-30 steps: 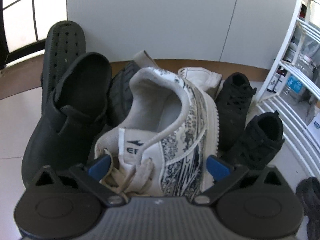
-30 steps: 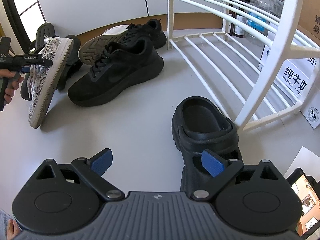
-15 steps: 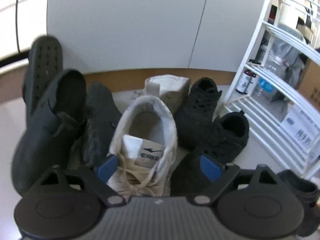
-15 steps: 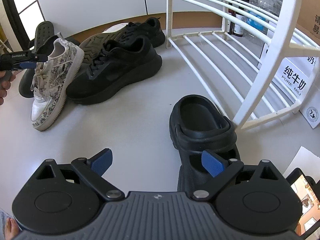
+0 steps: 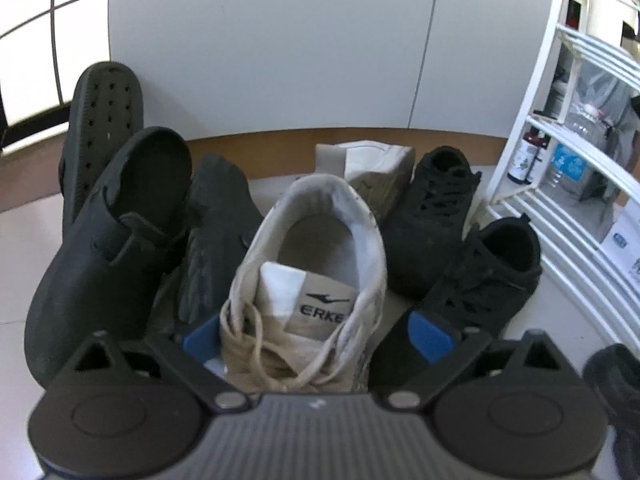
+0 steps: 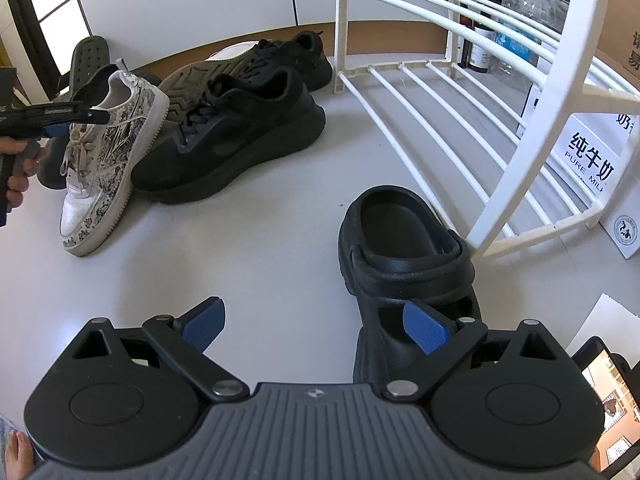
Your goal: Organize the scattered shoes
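Note:
A white sneaker with a dark print (image 5: 316, 264) stands upright on the floor, heel away from me. My left gripper (image 5: 316, 336) is open and straddles its laces, with a gap between each blue pad and the shoe. The right wrist view shows that gripper (image 6: 76, 116) just above the sneaker (image 6: 104, 168). Two black lace-up sneakers (image 6: 240, 136) (image 6: 292, 56) lie beside it, and an upturned white shoe (image 6: 200, 76) lies between them. My right gripper (image 6: 314, 324) is open over bare floor, its right finger above a black clog (image 6: 400, 240).
A white wire shoe rack (image 6: 460, 92) stands at the right, with bottles and boxes behind it. More black clogs (image 5: 108, 232) lean near the wall at the left. A hand (image 6: 16, 176) holds the left gripper. A phone (image 6: 608, 408) lies at the lower right.
The printed sneaker went from tilted on its side to upright on its sole. My left gripper pulled back slightly. My right gripper stayed where it was.

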The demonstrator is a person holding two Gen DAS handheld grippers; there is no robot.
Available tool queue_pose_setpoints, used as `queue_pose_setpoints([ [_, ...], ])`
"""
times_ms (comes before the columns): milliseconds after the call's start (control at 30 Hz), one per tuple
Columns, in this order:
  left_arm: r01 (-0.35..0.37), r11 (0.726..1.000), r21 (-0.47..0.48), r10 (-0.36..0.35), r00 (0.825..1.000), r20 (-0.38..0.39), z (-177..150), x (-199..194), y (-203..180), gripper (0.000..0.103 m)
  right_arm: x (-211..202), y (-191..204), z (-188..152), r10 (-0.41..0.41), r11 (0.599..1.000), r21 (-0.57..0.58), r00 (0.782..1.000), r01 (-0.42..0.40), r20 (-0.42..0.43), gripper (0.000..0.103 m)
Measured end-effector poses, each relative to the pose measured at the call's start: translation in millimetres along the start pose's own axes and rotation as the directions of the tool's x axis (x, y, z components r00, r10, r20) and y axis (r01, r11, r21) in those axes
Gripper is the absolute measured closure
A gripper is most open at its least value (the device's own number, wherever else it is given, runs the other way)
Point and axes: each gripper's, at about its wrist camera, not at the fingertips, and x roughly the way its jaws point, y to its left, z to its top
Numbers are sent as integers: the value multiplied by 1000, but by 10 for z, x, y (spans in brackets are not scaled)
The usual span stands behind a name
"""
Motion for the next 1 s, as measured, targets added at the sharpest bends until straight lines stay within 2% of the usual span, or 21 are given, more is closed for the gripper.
queue_pose_setpoints([
  [133, 55, 998, -16, -54, 998, 36, 12, -42, -2, 13, 0, -4, 10, 1, 1000, 0, 1000, -1, 1, 4],
  [400, -33, 990, 133, 35, 999, -7, -39, 198, -161, 5, 13, 6, 3, 4, 1000, -3, 1000, -4, 0, 4],
  [467, -52, 986, 155, 56, 998, -24, -64, 254, -170, 7, 16, -1, -6, 3, 1000, -2, 1000, -3, -3, 4],
  [500, -70, 984, 166, 77, 996, -40, -79, 303, -174, 12, 18, -4, -9, 2, 1000, 0, 1000, -2, -4, 4],
  [533, -76, 983, 168, 86, 995, -50, -88, 329, -172, 13, 20, -5, -7, 1, 1000, 1, 1000, -1, -5, 4],
  [633, -65, 986, 155, 71, 997, -34, -123, 314, -145, 19, 48, -10, 17, 3, 1000, 4, 1000, -3, -5, 4],
  [833, 18, 997, 76, -8, 992, -129, -228, 337, 91, 26, 59, 52, 43, 24, 1000, 6, 1000, -24, 4, 4],
  [1000, 61, 990, 129, -41, 988, -150, -382, 184, 203, 27, 78, 81, 40, 29, 1000, 5, 1000, -29, -2, 4],
])
